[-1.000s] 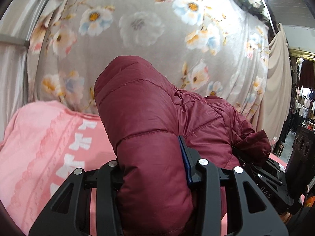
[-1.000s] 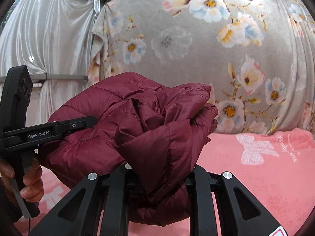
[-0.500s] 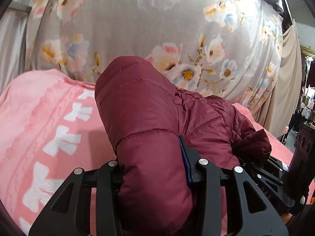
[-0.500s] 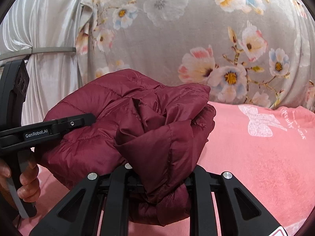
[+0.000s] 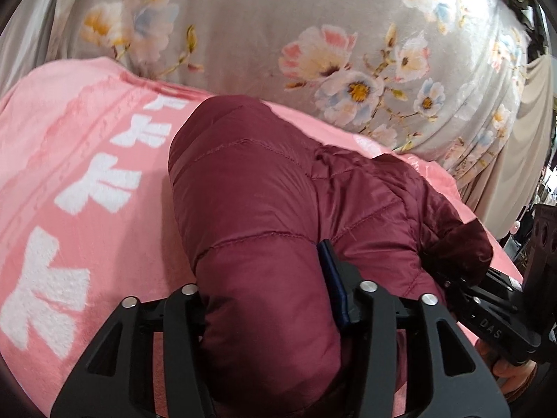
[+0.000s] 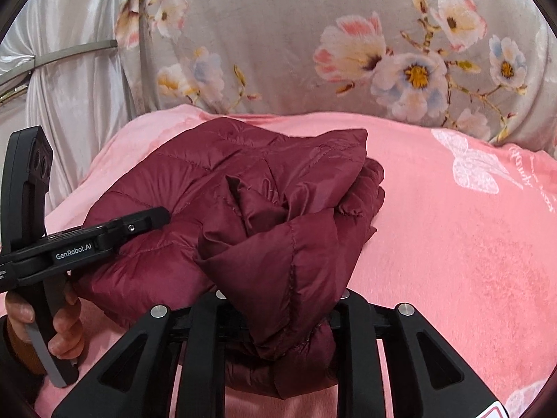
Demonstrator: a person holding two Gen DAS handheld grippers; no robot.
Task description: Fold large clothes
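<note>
Two grippers share one bundled maroon jacket (image 6: pixel 264 216), which lies on the pink blanket (image 6: pixel 452 244) with a floral cloth (image 6: pixel 278 35) hung behind it at twelve o'clock. The left gripper (image 5: pixel 268 299) straddles a puffy quilted roll, its blue pad pressing the jacket's side; the right gripper (image 6: pixel 278 313) has a wad of folds between its fingers. Both pairs of fingers have just been opening with jacket between them; the fabric bulges against them, so I read them as gripping loosely. In the right view the left gripper sits at nine o'clock, a hand (image 6: pixel 45 327) on its handle. The jacket looks light, soft and springy, with a slick shell likely to slide and puff open once released. A hold on seams or a doubled edge seems safer than the smooth padded panels.
</note>
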